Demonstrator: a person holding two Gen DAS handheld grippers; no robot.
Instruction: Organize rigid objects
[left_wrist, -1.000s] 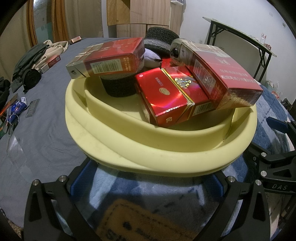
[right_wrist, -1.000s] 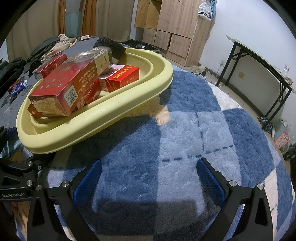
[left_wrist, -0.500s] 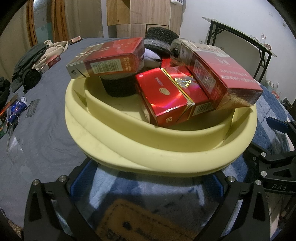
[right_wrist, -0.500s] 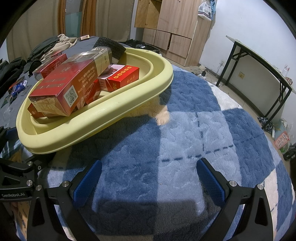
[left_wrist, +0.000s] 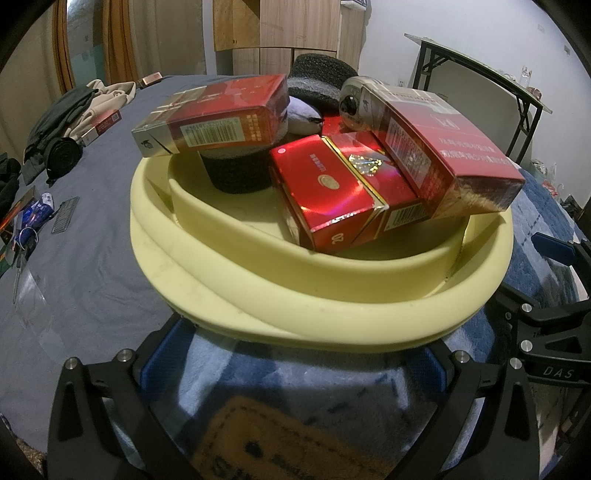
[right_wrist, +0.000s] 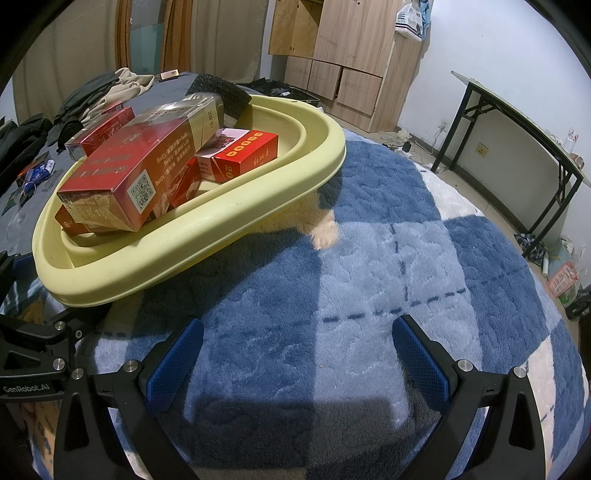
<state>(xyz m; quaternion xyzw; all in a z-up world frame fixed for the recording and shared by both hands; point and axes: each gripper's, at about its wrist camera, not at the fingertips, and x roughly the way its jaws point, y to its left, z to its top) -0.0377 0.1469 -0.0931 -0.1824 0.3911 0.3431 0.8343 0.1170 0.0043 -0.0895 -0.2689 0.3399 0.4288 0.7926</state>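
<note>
Nothing has moved since the earlier frames: basin, boxes and both claws sit as they did. Your left gripper (left_wrist: 295, 350) is spread wide with nothing between its fingers, its tips tucked just under the near rim of the yellow basin (left_wrist: 332, 314). Your right gripper (right_wrist: 295, 347) is equally wide and empty, hovering over the blue checked blanket (right_wrist: 369, 258), just beside the basin.

The rigid things already lie piled in the basin: a long red carton (left_wrist: 443, 147) leaning across the right side, a second red carton (left_wrist: 221, 122) resting on a black foam cylinder (left_wrist: 240, 173), a glossy red cigarette pack (left_wrist: 325, 192) tilted between them, a small silver camera (left_wrist: 354, 99) behind, and a red pack with gold dots (right_wrist: 247, 151) showing in the right wrist view. This fits either a filled basin or one about to be unloaded; you can't tell which.

Handling guess: the boxes are light, stiff cardboard under slick film, so pinch across the narrow faces, not the glossy broad ones. The stack looks loose, and the leaning carton may slide if nudged. The camera is likely heavier and fragile; take its body, not the lens.
</note>
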